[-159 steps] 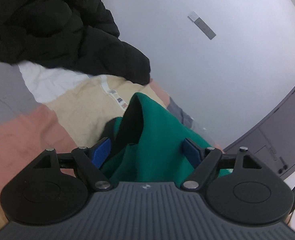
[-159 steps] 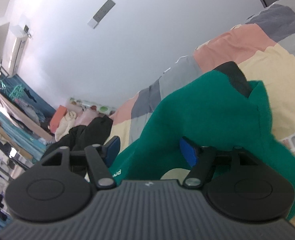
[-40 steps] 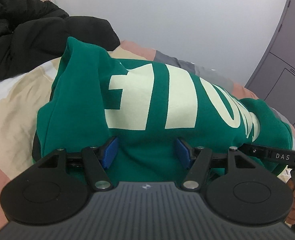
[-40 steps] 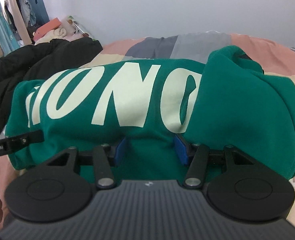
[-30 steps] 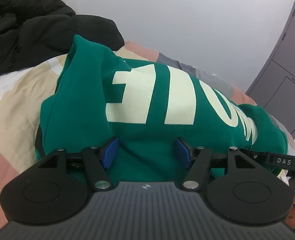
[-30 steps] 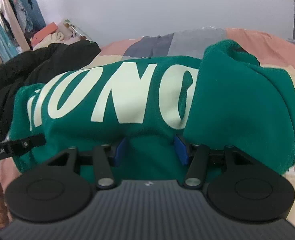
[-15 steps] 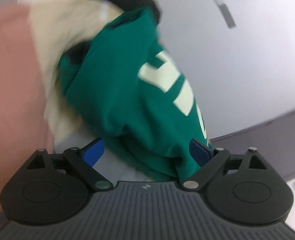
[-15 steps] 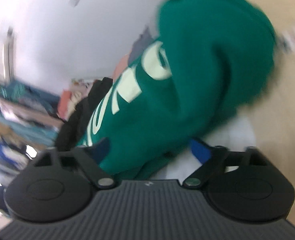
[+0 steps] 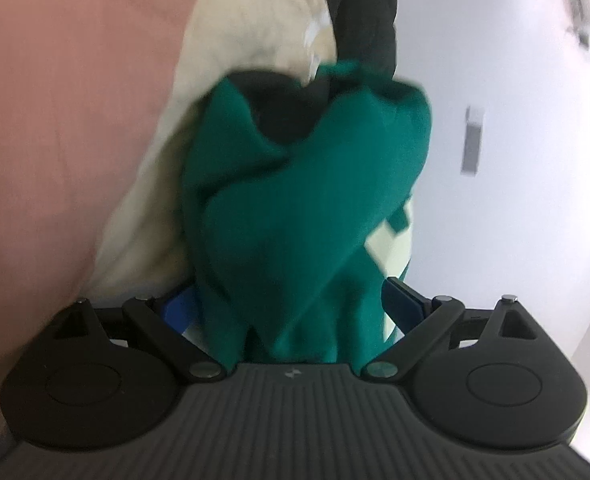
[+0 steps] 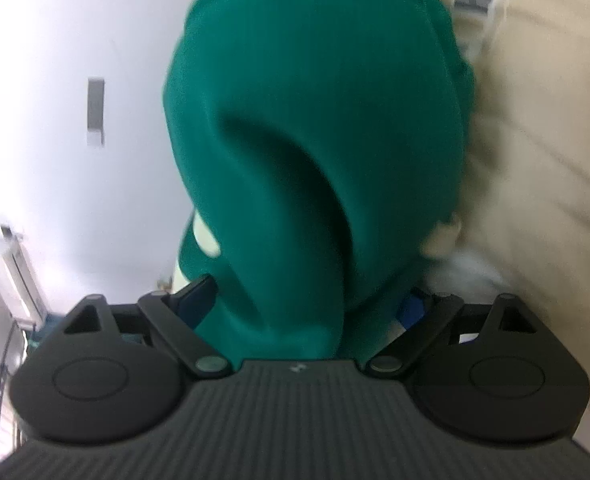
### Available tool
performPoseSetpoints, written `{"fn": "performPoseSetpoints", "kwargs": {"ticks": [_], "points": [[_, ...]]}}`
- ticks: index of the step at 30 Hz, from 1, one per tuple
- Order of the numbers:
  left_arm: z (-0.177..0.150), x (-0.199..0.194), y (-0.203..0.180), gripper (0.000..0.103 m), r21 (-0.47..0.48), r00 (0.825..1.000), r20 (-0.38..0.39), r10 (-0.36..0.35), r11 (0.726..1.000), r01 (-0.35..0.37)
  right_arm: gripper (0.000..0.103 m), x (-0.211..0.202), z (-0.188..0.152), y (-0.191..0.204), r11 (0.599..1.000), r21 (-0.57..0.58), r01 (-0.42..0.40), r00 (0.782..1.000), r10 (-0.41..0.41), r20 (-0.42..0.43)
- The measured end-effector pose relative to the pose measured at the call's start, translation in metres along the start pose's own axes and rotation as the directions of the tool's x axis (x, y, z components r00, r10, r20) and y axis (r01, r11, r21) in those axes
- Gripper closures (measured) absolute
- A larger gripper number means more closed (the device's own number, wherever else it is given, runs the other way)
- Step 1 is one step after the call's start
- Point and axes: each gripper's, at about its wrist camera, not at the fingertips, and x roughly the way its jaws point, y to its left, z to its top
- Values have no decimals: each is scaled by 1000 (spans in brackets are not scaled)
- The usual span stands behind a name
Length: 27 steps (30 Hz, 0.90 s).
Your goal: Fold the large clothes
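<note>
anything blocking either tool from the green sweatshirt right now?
Nothing visible. The green sweatshirt already lies between the spread blue pads of the left tool and of the right tool, whose jaws have just been opening. The black jacket lies beyond it.

1. One green sweatshirt [image 9: 307,200] is seen.
2. One black jacket [image 9: 365,12] is seen.
3. One patchwork blanket [image 9: 75,120] is seen.
4. Two grippers are seen: the left gripper [image 9: 291,304] and the right gripper [image 10: 307,300].
</note>
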Motion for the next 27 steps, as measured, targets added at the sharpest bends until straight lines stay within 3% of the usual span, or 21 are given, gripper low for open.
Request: {"fn": "performPoseSetpoints", "kwargs": {"ticks": [10, 14, 17, 22, 27], "points": [[8, 24, -10, 8, 50, 998, 58, 29, 998, -32, 8, 20, 14, -1, 1000, 4, 5, 997, -5, 81], [20, 31, -17, 24, 126, 995, 85, 42, 991, -52, 9, 31, 16, 5, 998, -59, 5, 997, -1, 72], [24, 25, -15, 39, 137, 996, 83, 43, 989, -54, 21, 34, 19, 10, 994, -106, 12, 999, -7, 53], [21, 20, -34, 59, 267, 995, 88, 47, 961, -69, 55, 25, 21, 18, 982, -187, -27, 999, 35, 42], [16, 15, -52, 65, 392, 994, 91, 59, 915, -90, 64, 13, 18, 33, 954, -298, -43, 997, 59, 46]]}}
